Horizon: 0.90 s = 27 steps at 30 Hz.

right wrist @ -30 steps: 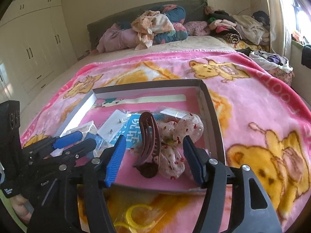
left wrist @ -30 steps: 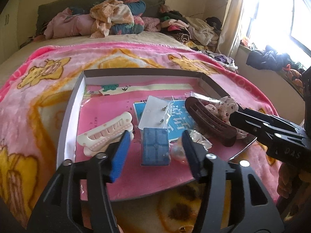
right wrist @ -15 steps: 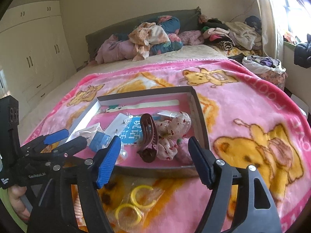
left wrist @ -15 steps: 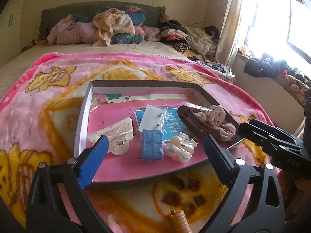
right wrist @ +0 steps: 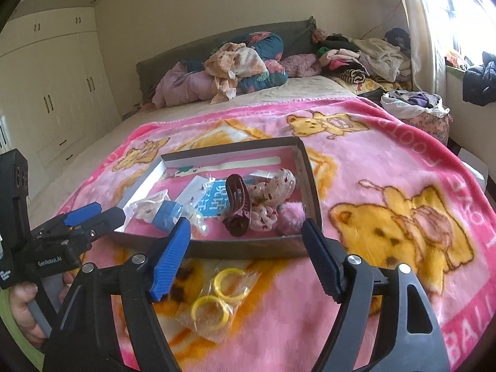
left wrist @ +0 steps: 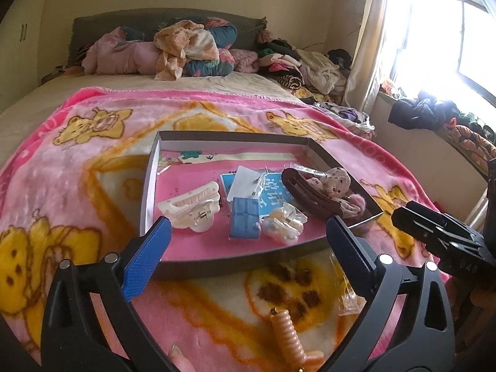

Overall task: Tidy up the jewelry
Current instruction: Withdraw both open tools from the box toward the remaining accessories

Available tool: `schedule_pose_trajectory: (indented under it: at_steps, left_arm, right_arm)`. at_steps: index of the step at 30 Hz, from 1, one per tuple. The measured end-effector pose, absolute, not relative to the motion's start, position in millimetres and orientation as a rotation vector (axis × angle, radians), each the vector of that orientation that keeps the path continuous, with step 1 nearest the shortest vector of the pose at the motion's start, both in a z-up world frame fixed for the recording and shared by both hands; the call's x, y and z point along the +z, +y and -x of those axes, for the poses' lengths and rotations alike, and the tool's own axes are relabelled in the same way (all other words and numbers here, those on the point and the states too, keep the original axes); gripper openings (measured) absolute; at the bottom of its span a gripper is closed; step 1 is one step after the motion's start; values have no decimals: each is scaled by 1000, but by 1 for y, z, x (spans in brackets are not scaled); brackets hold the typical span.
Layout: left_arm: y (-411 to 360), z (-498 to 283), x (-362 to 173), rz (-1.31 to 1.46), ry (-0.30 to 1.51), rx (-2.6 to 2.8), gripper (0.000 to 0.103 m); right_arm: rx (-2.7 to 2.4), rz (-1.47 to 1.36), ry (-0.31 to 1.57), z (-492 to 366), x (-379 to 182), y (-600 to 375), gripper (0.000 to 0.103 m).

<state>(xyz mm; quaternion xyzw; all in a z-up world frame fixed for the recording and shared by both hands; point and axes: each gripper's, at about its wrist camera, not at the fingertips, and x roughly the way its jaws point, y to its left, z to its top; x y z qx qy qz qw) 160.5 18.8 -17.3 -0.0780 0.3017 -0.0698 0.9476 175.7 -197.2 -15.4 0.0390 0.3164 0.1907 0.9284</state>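
Observation:
A shallow dark tray (left wrist: 148, 186) lies on the pink blanket. It holds a cream claw clip (left wrist: 189, 207), a small blue box (left wrist: 244, 221), a bagged pale clip (left wrist: 285, 224), an earring card (left wrist: 245, 183), a brown claw clip (left wrist: 310, 192), a floral scrunchie (left wrist: 336, 181) and a pink pom-pom (right wrist: 290, 218). My left gripper (left wrist: 247, 228) hovers open before the tray's near wall, with nothing held. My right gripper (right wrist: 246, 226) is also open and empty, just short of the tray's front wall (right wrist: 248, 249). A bag of yellow rings (right wrist: 217, 294) lies under it. An orange spiral tie (left wrist: 288, 338) lies below the left gripper.
Piled clothes and bedding (right wrist: 241, 68) fill the head of the bed. A laundry bag (right wrist: 415, 108) stands at the right edge by the window. White wardrobes (right wrist: 55, 93) line the left wall. The left tool (right wrist: 102, 215) and a hand (right wrist: 21, 307) sit at the right view's left edge.
The left jaws, which flanked the blue box, have spread wide. Both grippers have drawn back from the tray and risen a little. The yellow rings and spiral tie have come into view.

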Motion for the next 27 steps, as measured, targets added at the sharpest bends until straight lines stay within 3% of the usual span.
schedule_pose_trajectory:
  at_steps: [27]
  left_arm:
    - [14,-120,-42,115,682,-182,91]
  right_arm:
    - [394,-75,754,-157,-49,-191,72]
